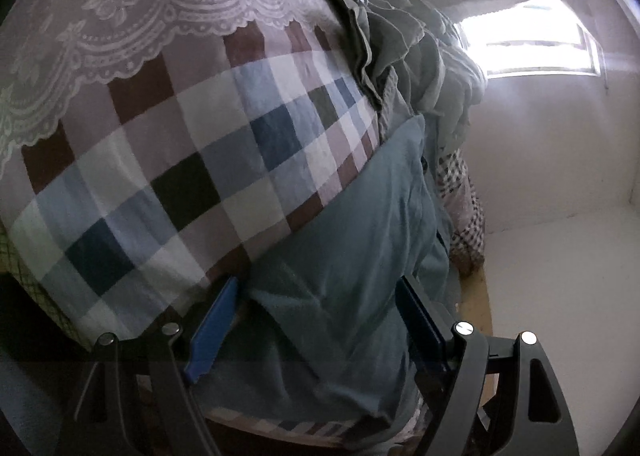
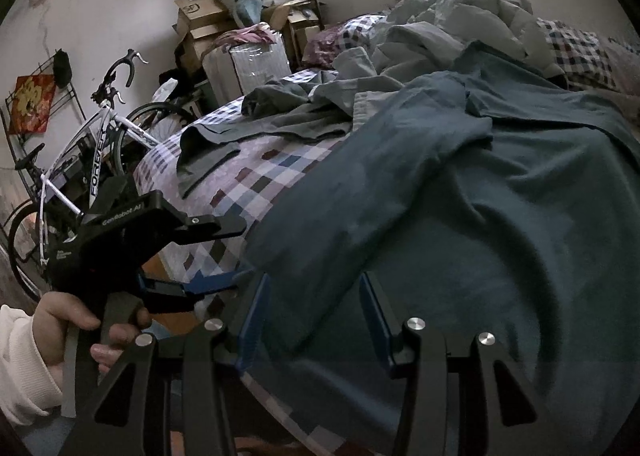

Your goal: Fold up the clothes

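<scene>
Checked bedspread [image 1: 168, 160], bicycle [image 2: 96, 152] right view only

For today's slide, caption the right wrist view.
Right gripper astride a dark teal cotton garment on the checked patchwork bedspread.

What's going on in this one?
A person holds a gripper in each hand at the edge of a bed covered by a checked quilt. A teal shirt lies spread on it, not yet folded. The left gripper has its jaws wide on either side of the shirt's near edge, not pressing it. The right gripper has cloth between its blue fingers; whether it grips is unclear. More clothes lie heaped further back.
</scene>
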Demonstrator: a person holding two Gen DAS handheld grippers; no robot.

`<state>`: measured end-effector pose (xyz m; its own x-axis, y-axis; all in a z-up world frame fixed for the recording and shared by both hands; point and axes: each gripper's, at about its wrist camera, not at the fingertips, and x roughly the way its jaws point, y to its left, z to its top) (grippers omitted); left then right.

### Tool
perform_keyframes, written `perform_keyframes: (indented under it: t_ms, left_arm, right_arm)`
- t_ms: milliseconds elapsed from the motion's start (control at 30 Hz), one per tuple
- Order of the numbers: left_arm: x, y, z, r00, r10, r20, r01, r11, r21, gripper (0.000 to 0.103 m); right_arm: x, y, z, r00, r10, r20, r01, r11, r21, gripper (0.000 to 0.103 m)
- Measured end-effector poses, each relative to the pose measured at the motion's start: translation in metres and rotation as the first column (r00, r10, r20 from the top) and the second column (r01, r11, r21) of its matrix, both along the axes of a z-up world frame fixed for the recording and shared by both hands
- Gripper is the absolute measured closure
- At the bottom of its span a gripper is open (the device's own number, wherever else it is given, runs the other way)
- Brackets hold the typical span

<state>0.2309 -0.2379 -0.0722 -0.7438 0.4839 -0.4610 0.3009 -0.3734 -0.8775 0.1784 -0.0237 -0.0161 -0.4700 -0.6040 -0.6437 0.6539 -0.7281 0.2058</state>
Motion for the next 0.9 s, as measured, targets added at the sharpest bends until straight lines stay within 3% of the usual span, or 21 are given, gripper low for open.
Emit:
perform_keyframes:
  t_ms: [100, 267, 467, 633, 900]
  left_arm:
    - [-0.001, 0.001, 0.002, 1.0, -0.008, 0.003, 0.008, 1.0, -0.014, 0.02]
    - [-0.008, -0.005, -0.001, 1.0, 0.01, 0.002, -0.01, 1.0, 0.029, 0.02]
    - [0.006, -0.011, 0.024, 0.985, 0.053, -0.164, -0.048, 0.998, 0.034, 0.02]
    - [0.0, -0.012, 0.021, 0.985, 0.047, -0.166, -0.033, 0.996, 0.087, 0.02]
    - [-0.002, -0.011, 0.029, 0.972, -0.008, -0.236, 0.036, 0.993, 0.112, 0.02]
  right_arm:
    - [0.002, -0.005, -0.002, 1.0, 0.007, -0.009, -0.007, 1.0, 0.009, 0.053]
    - [0.003, -0.011, -0.006, 1.0, 0.012, -0.011, -0.012, 1.0, 0.02, 0.053]
    - [0.009, -0.02, -0.009, 0.999, 0.019, -0.047, -0.017, 0.998, 0.056, 0.053]
    - [0.021, -0.037, -0.013, 0.991, 0.073, -0.115, -0.06, 0.992, 0.115, 0.053]
    - [0.041, -0.072, -0.032, 0.958, 0.185, -0.219, -0.128, 0.96, 0.249, 0.053]
